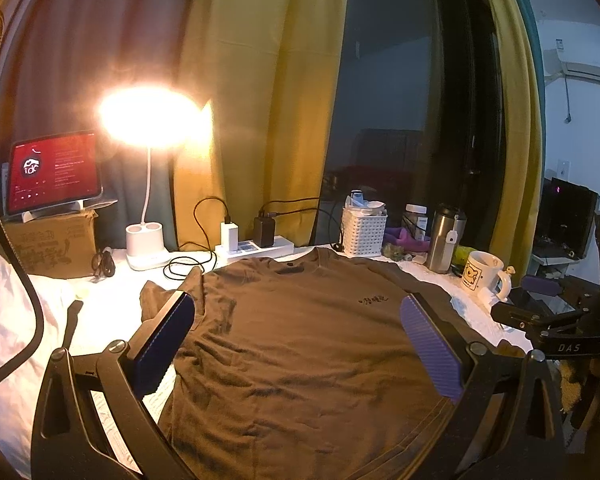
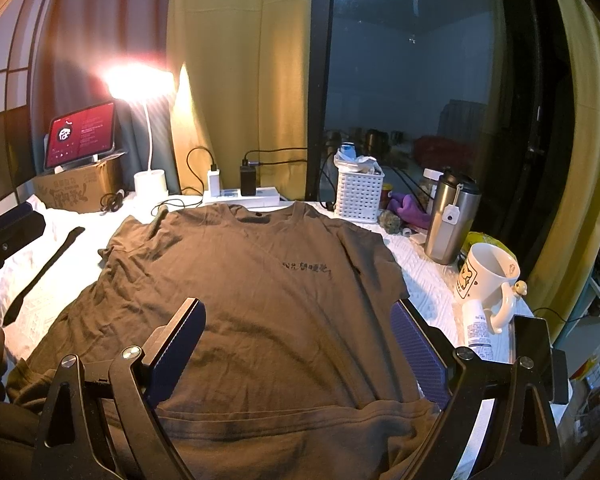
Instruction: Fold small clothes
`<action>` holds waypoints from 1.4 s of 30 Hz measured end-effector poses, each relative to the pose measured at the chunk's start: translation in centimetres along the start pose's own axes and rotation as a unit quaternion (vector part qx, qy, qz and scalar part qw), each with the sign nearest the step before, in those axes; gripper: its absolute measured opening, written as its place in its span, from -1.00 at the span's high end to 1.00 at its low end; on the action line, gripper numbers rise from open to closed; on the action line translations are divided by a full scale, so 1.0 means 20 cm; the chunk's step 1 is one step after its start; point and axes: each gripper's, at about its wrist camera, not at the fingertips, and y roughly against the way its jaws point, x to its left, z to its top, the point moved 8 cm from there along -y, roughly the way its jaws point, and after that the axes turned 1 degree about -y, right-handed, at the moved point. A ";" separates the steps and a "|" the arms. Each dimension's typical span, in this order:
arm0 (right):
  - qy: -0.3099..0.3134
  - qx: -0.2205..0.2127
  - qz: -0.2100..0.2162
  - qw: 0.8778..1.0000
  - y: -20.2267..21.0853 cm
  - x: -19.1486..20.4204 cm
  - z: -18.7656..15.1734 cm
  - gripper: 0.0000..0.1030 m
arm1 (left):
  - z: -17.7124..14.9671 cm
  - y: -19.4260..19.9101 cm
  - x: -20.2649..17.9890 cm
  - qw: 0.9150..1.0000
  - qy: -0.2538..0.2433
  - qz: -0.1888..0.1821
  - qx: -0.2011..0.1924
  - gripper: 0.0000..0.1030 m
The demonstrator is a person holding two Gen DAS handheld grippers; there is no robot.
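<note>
In the left wrist view, a brown T-shirt point(image 1: 300, 344) lies flat on a white cloth point(image 1: 100, 312) on the table. The shirt fills the middle and goes down to 6 o'clock. Its neck points up to 12 o'clock. The left gripper point(image 1: 300, 312) hangs over the shirt with its two fingers wide apart. It holds nothing. One blue pad is at 9 o'clock and the other at 3 o'clock. A bright lamp point(image 1: 148, 200) shines at 10 o'clock. A tablet point(image 1: 54, 172) with a red screen sits on a cardboard box point(image 1: 48, 240) at 9 o'clock. A white basket point(image 1: 364, 232), a metal cup point(image 1: 446, 240) and a white mug point(image 1: 484, 276) stand at 2 o'clock, behind the shirt. Part of the other gripper shows at 3 o'clock.

In the right wrist view, the same T-shirt point(image 2: 260, 300) is spread flat in the middle. Its bottom edge is near 6 o'clock. The right gripper point(image 2: 296, 328) is over the lower part of the shirt. Its fingers are wide apart too, with nothing in them. The mug point(image 2: 488, 276) is at 3 o'clock, just beside the shirt. A dark strap point(image 2: 44, 268) lies on the cloth at 9 o'clock.
</note>
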 end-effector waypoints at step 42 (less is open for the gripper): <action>0.000 0.003 0.000 1.000 -0.02 0.00 -0.01 -0.83 | -0.01 0.00 0.00 1.000 0.000 -0.002 0.000 -0.97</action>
